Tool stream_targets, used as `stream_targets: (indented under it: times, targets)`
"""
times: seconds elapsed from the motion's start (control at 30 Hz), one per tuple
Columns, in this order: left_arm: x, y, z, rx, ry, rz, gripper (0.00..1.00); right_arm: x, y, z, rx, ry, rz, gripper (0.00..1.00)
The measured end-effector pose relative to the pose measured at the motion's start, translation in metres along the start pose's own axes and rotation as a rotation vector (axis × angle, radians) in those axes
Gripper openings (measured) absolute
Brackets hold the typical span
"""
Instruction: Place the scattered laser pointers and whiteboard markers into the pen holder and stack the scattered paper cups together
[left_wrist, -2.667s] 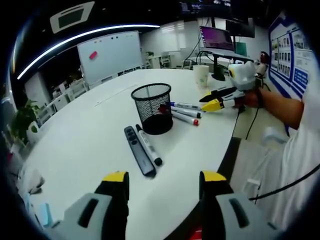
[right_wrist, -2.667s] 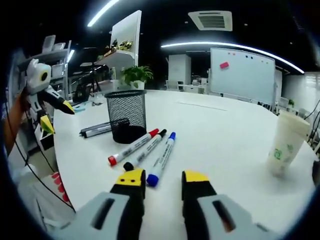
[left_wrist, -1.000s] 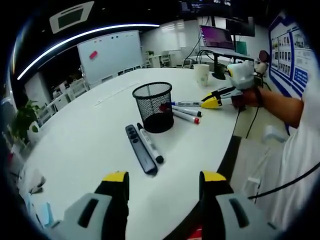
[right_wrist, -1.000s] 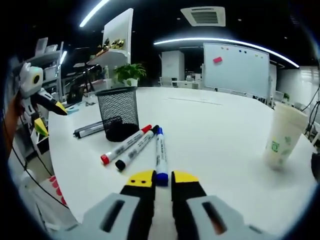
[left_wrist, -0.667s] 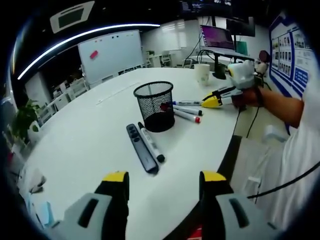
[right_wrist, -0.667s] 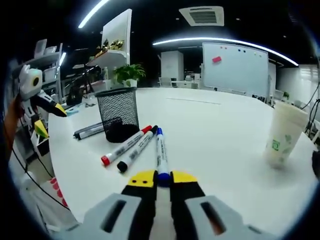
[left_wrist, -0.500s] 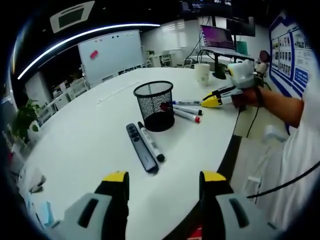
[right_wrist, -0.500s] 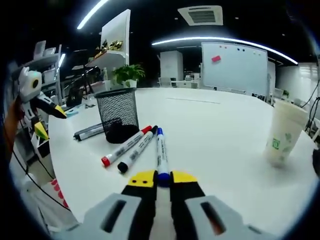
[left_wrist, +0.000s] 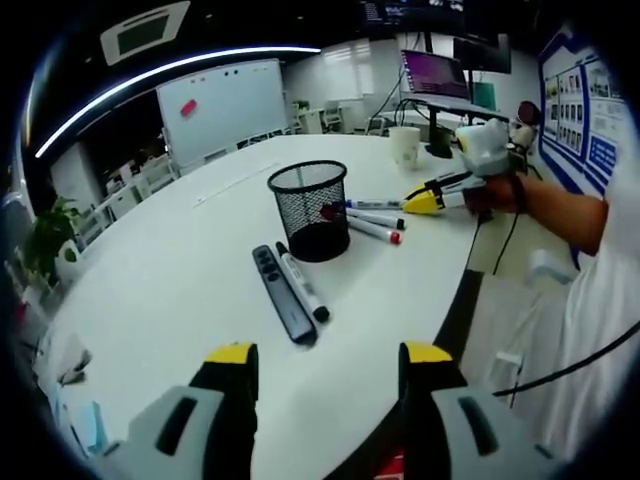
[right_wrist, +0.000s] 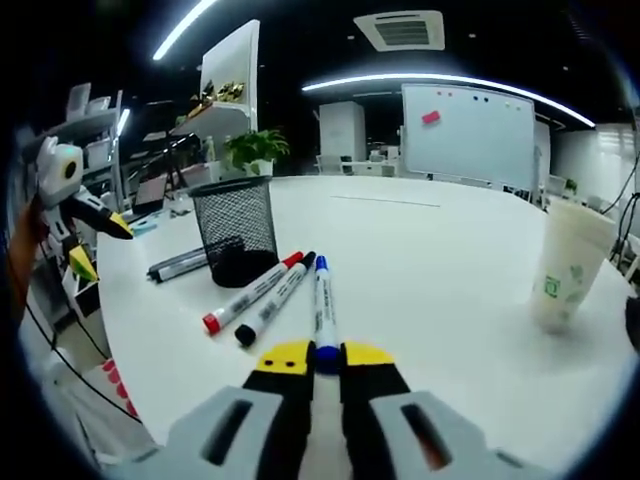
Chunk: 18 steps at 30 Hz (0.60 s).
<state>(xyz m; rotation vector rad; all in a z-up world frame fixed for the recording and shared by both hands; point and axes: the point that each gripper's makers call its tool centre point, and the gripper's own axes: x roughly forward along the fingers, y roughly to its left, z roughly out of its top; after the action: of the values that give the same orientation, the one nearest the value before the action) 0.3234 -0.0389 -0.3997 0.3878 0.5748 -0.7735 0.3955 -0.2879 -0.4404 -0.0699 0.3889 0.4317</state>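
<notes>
Since the earliest frames the right gripper (right_wrist: 316, 356) had come down onto the blue-capped marker (right_wrist: 320, 305) and drawn its jaws in until they pinched the cap end; over the last half second nothing else shifted. The left gripper (left_wrist: 320, 355) had held its place throughout, jaws spread wide and holding nothing, low over the near edge of the white table (left_wrist: 170, 270).

Judged from how things lay, the task was barely begun. The mesh pen holder (right_wrist: 236, 240) stood ahead and to the left of the right gripper's jaws. Just left of the pinched marker lay the black-capped marker (right_wrist: 272, 302) and the red-capped marker (right_wrist: 250, 293), side by side on the table. Nothing could be seen inside the holder for certain. No cups were stacked yet.

From the left gripper view, ahead of the spread jaws, a dark laser pointer (left_wrist: 279, 294) and another black-capped marker (left_wrist: 301, 283) lay touching along their lengths, just this side of the holder; the right gripper appeared beyond, at the right. The right gripper view saw that pair only as ends behind the holder, but showed one paper cup (right_wrist: 566, 275) far right.
</notes>
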Motion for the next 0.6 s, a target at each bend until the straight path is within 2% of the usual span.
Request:
stream_targets:
  times: [0.6]
  targets:
    - [-0.0017,-0.0009,-0.0016,-0.001,0.000,0.001,0.57,-0.0022,-0.0021,-0.0007,0.005,0.003,-0.007,0.11]
